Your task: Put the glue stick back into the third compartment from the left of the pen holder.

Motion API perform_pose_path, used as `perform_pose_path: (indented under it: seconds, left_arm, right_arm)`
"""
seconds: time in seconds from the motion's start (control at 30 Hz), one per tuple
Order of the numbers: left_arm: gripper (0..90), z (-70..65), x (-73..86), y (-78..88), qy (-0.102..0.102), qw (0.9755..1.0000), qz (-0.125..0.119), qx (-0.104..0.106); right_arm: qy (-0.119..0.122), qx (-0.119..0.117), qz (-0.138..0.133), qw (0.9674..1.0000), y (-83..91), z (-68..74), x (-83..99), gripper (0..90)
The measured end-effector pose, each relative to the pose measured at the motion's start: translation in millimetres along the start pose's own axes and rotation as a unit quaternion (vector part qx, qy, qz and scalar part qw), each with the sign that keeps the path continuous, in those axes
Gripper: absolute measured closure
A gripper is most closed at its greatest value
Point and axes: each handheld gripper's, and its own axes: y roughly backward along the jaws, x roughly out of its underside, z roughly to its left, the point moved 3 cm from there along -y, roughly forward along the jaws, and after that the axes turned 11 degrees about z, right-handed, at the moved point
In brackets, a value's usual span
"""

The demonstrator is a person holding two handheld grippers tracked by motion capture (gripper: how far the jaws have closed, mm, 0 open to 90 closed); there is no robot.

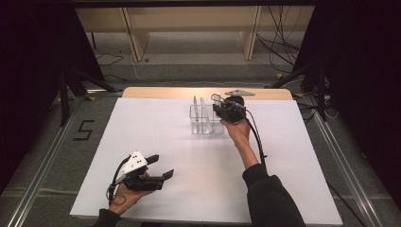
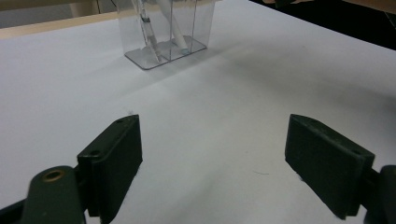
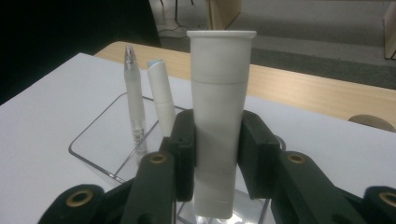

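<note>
Gripping white tube [image 3: 219, 126] above clear organizer [image 3: 93, 140]

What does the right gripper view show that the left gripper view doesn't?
Right gripper view: the right gripper shut on an upright white tube, held over the clear organizer, and the tops of the pen and the white marker.

Left gripper view: the left gripper, open with nothing between its jaws, and the organizer's flat base.

Both: the organizer, pen and marker on the white table.
</note>
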Motion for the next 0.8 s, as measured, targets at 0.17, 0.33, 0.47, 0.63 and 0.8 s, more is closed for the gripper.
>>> perform_pose_path:
  seconds: [0.17, 0.33, 0.47, 0.63, 0.8]
  left_arm:
    - [18.4, -0.2, 0.2, -0.2, -0.001, 1.0000, 0.000, 0.000]
    - [18.4, -0.6, 0.2, -0.3, -0.003, 1.0000, 0.001, -0.001]
    - [18.4, -0.7, 0.3, -0.7, -0.004, 1.0000, 0.003, 0.000]
    - [18.4, -1.3, 0.3, -1.2, -0.003, 1.0000, 0.003, 0.001]
    - [18.4, -1.3, 0.3, -1.4, -0.002, 1.0000, 0.003, 0.001]
  right_arm:
    - [-0.002, 0.005, 0.004, 1.0000, -2.1, -0.7, 1.3, 68.8]
    - [-0.010, 0.000, -0.003, 0.9999, 1.8, 0.2, -0.6, 52.5]
    - [-0.009, 0.002, -0.012, 0.9999, 10.0, -0.2, -2.9, 44.9]
    - [-0.010, -0.005, -0.015, 0.9998, 19.8, -1.3, -3.6, 40.9]
    - [0.003, -0.011, -0.011, 0.9999, 28.2, 2.2, -2.4, 38.1]
